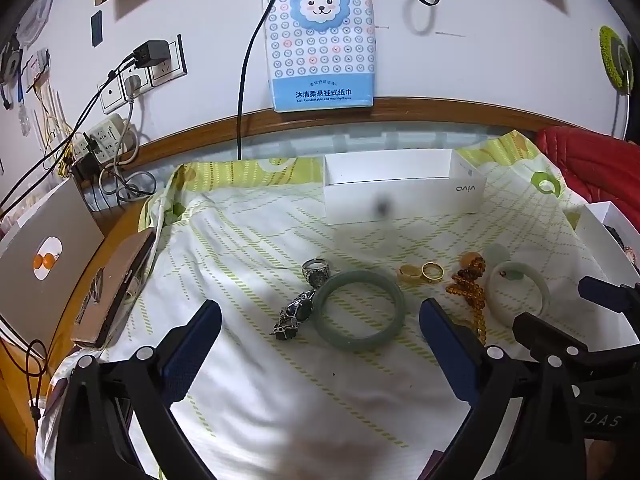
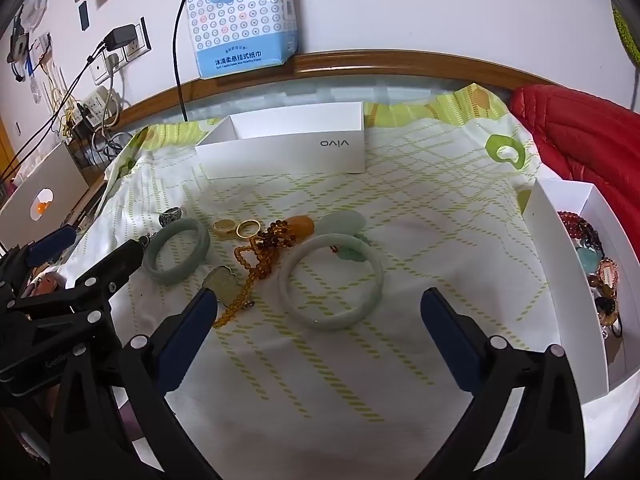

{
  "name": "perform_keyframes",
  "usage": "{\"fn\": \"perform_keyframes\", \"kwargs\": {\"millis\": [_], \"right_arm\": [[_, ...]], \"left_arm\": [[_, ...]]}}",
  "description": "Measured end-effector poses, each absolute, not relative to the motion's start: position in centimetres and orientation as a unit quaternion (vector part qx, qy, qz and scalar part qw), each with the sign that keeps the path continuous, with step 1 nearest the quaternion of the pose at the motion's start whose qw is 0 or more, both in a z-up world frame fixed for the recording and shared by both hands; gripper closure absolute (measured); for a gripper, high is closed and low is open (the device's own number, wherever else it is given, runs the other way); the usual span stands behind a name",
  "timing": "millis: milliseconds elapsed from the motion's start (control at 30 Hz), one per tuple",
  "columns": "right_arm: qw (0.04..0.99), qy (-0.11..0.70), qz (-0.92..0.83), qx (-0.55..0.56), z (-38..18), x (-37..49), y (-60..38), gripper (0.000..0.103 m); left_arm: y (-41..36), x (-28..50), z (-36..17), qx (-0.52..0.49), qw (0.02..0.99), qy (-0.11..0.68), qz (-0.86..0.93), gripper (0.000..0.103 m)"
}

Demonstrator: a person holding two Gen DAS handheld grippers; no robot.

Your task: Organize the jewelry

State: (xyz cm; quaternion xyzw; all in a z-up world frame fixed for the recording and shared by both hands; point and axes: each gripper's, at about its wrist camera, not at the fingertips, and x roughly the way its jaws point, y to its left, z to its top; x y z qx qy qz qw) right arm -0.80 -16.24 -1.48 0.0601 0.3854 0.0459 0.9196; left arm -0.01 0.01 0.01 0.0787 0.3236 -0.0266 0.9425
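Observation:
Jewelry lies on a green-patterned cloth (image 1: 248, 248). A green jade bangle (image 1: 359, 309) (image 2: 177, 256) lies between my left gripper's (image 1: 320, 312) open fingers, just ahead of the tips. Beside it are a dark ornate pendant (image 1: 295, 314), a silver ring (image 1: 316, 270), two gold rings (image 1: 422, 272) (image 2: 238, 227) and amber beads (image 1: 470, 292) (image 2: 256, 264). A pale jade bangle (image 2: 331, 280) (image 1: 518, 292) lies ahead of my open, empty right gripper (image 2: 320, 300). An empty white vivo box (image 1: 400, 190) (image 2: 288, 148) stands behind.
A white tray (image 2: 560, 264) at the right holds several beaded pieces. A red jacket (image 2: 580, 132) lies at the far right. A laptop (image 1: 44, 256), a notebook (image 1: 114, 288), power strips and cables sit at the left. A tissue pack (image 1: 320, 36) hangs on the wall.

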Motion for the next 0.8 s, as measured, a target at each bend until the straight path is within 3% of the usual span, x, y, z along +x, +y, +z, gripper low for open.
{"fn": "perform_keyframes", "kwargs": {"millis": [800], "right_arm": [[0.922, 0.380, 0.044, 0.058, -1.22, -0.76, -16.70, 0.004]], "left_arm": [[0.11, -0.34, 0.59, 0.081, 0.943, 0.321, -0.025, 0.003]]}}
